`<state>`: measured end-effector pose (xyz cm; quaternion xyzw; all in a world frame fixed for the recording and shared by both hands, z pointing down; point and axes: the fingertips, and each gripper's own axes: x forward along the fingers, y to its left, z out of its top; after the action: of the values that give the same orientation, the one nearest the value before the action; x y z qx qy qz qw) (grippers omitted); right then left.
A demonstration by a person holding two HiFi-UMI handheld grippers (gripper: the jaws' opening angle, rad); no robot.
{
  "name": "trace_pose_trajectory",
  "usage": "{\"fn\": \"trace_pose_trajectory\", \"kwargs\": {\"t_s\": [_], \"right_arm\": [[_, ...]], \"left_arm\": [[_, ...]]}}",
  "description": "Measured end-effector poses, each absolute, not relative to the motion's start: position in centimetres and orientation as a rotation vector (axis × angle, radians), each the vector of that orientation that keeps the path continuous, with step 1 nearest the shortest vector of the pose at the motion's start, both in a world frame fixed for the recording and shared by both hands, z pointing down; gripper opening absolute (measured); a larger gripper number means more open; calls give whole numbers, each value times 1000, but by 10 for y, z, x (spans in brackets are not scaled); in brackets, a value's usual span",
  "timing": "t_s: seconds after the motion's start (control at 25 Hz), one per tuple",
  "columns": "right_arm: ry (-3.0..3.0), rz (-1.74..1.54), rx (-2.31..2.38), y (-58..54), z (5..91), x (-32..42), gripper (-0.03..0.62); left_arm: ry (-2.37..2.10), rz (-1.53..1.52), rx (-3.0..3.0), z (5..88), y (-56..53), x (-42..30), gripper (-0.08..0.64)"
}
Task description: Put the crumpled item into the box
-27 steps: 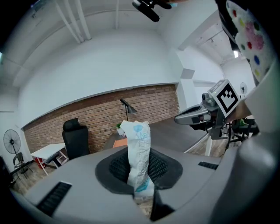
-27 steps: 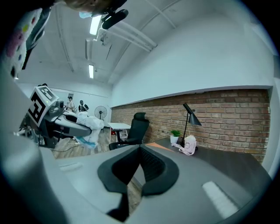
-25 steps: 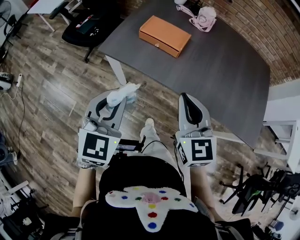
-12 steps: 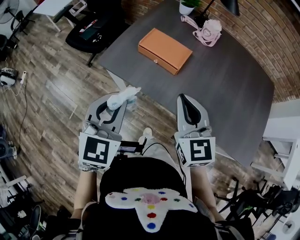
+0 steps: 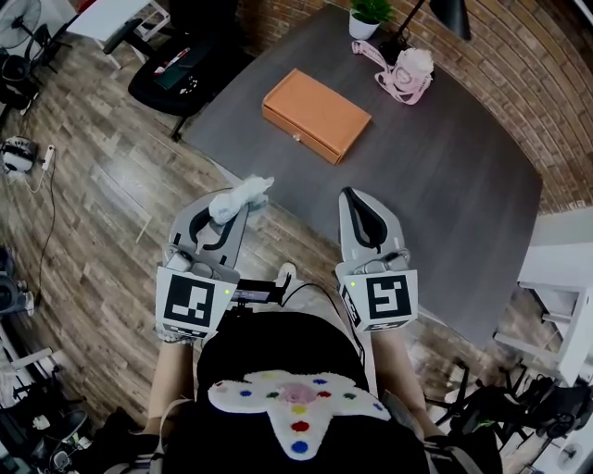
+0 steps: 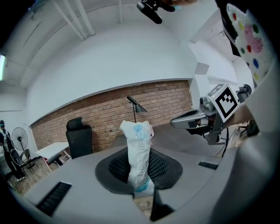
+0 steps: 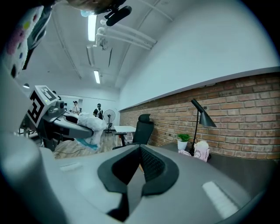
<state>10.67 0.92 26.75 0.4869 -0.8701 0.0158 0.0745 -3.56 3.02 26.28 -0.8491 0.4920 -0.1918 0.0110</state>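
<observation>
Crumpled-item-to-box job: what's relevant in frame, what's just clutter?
Job: crumpled wrapper, clamped in left claw; orange box on table.
Lying about: potted plant, pink bag, desk lamp, office chair.

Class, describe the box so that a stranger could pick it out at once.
Start at the dark grey table by the brick wall. Near its left edge lies the box: flat, orange, closed, unlike the pink bag and potted plant beyond it.

Crumpled white wrapper (image 5: 239,198) w/ blue print, pinched upright in left gripper (image 5: 232,211). Flat orange box (image 5: 315,114), lid shut, on grey table (image 5: 445,185), well apart.
</observation>
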Motion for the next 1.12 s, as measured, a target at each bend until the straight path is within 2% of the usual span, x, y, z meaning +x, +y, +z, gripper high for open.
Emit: {"fn": "trace_pose_trajectory", "kwargs": {"t_s": [1.12], "right_arm": [[-2539, 132, 1464, -39, 298, 77, 9]], "left_arm": [[1568, -644, -2645, 281, -19, -76, 57]]}}
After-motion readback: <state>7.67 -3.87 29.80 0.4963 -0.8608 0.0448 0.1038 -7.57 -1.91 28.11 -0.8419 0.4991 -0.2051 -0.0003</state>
